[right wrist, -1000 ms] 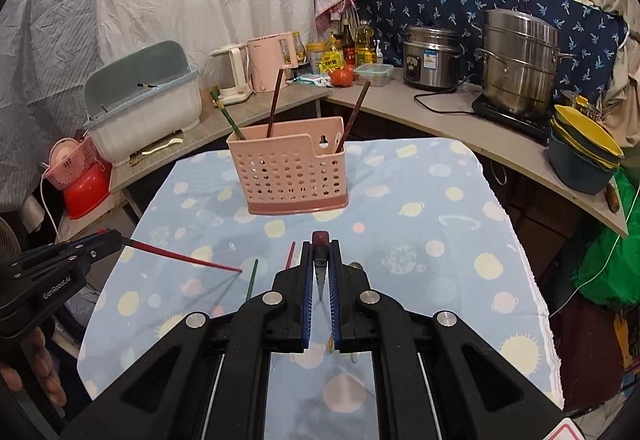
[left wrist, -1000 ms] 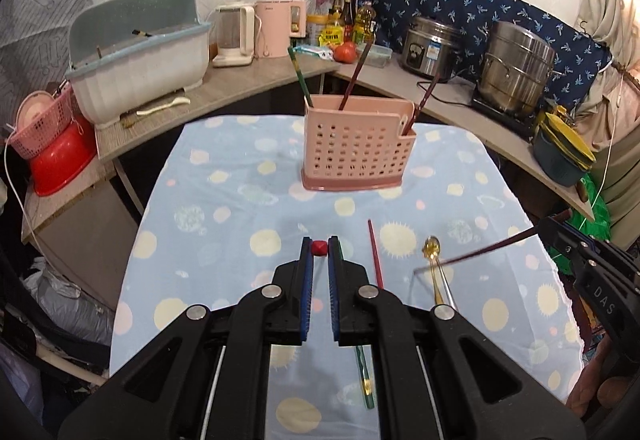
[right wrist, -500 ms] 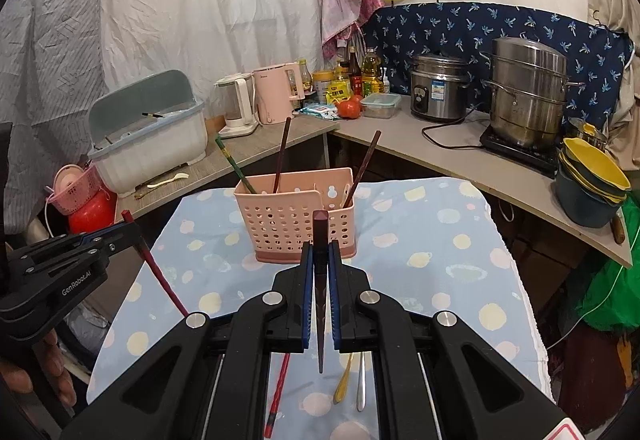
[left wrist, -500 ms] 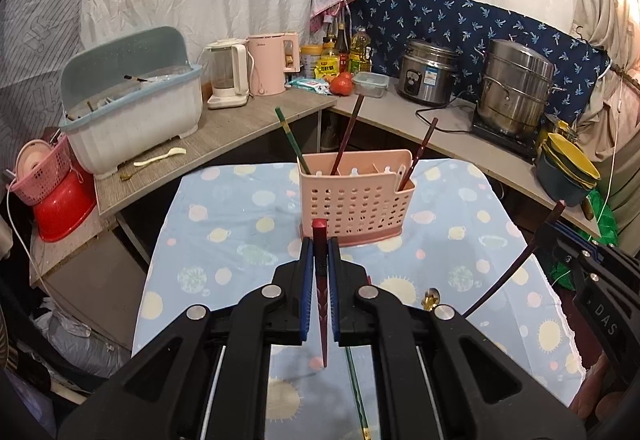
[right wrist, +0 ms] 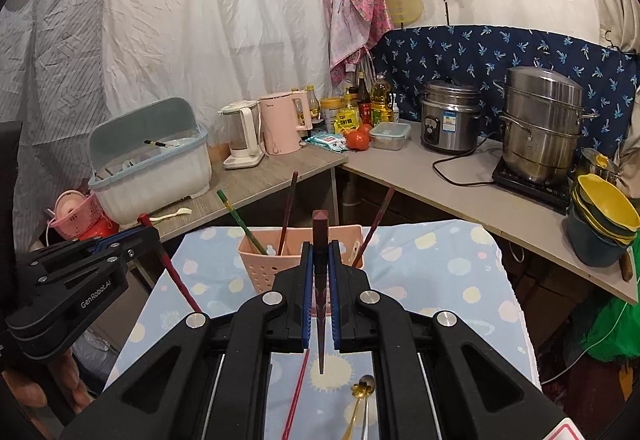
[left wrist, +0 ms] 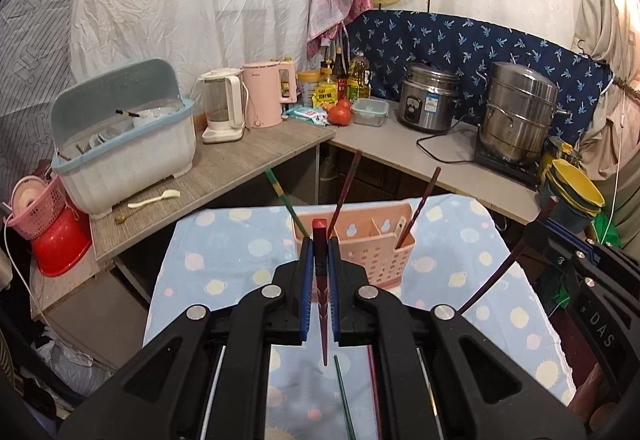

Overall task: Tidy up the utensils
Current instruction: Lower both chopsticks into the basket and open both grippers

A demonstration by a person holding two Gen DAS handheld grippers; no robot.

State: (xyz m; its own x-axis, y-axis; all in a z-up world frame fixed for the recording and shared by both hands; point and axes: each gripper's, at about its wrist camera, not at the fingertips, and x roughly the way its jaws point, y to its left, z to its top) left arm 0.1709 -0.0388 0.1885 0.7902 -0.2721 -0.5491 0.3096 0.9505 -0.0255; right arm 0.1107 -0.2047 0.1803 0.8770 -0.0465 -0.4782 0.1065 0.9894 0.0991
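A pink perforated utensil holder (left wrist: 360,252) stands on the blue dotted tablecloth (left wrist: 224,260) with three chopsticks standing in it; it also shows in the right wrist view (right wrist: 264,264). My left gripper (left wrist: 319,252) is shut on a red chopstick (left wrist: 320,280), held upright above the cloth in front of the holder. My right gripper (right wrist: 320,260) is shut on a dark red chopstick (right wrist: 321,280), also upright. On the cloth lie a green chopstick (left wrist: 344,396), a red chopstick (right wrist: 296,396) and a gold spoon (right wrist: 360,400).
Counters wrap behind the table, with a dish rack (left wrist: 124,144), kettles (left wrist: 260,96), a rice cooker (left wrist: 428,100), a steel steamer pot (left wrist: 520,120) and stacked bowls (right wrist: 604,216). A red basin (left wrist: 60,244) sits at the left.
Both grippers have risen from the cloth with their chopsticks. The chopsticks have swung from lying flat to upright and the view has tilted up toward the wall.
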